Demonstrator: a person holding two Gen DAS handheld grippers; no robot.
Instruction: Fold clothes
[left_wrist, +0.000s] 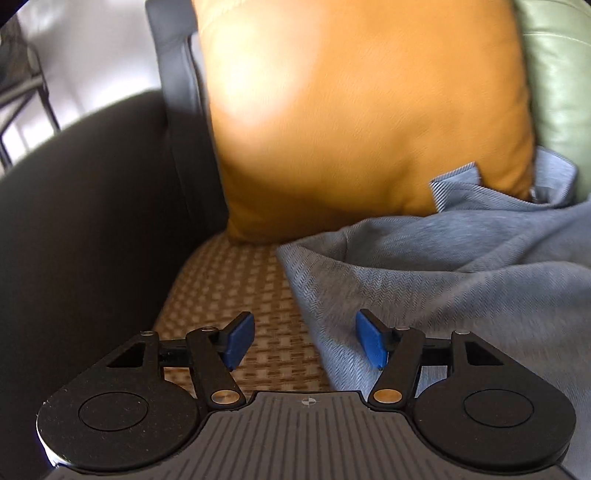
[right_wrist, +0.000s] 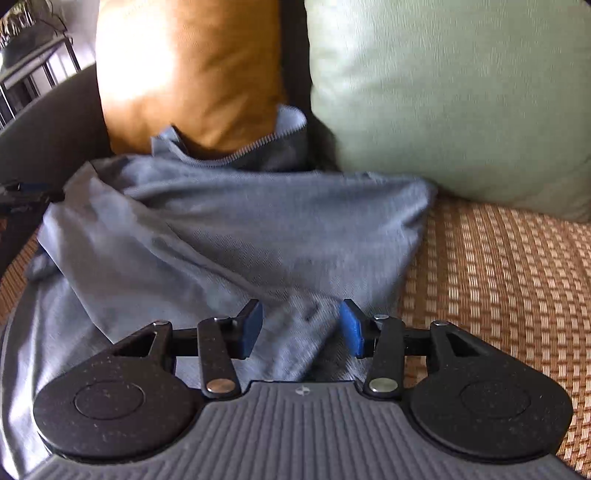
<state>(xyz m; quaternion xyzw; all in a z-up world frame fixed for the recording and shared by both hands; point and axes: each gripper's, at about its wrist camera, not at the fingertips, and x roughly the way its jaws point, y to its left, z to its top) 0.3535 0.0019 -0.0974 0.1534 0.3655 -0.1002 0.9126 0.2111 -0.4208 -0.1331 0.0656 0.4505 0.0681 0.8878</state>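
A light blue-grey zip garment (right_wrist: 236, 236) lies folded over on a woven brown seat cushion (right_wrist: 498, 266), its zipper collar (right_wrist: 255, 147) resting against the cushions behind. In the left wrist view the same garment (left_wrist: 461, 266) fills the right side. My left gripper (left_wrist: 304, 341) is open above the garment's left edge, with bare woven seat (left_wrist: 229, 288) between its blue pads. My right gripper (right_wrist: 301, 328) is open just over the garment's near right part; cloth shows under the gap, but the pads do not pinch it.
An orange cushion (left_wrist: 362, 110) and a pale green cushion (right_wrist: 461, 96) lean against the sofa back. A dark rounded armrest (left_wrist: 85, 221) bounds the seat on the left. A metal rack (right_wrist: 33, 62) stands beyond the armrest.
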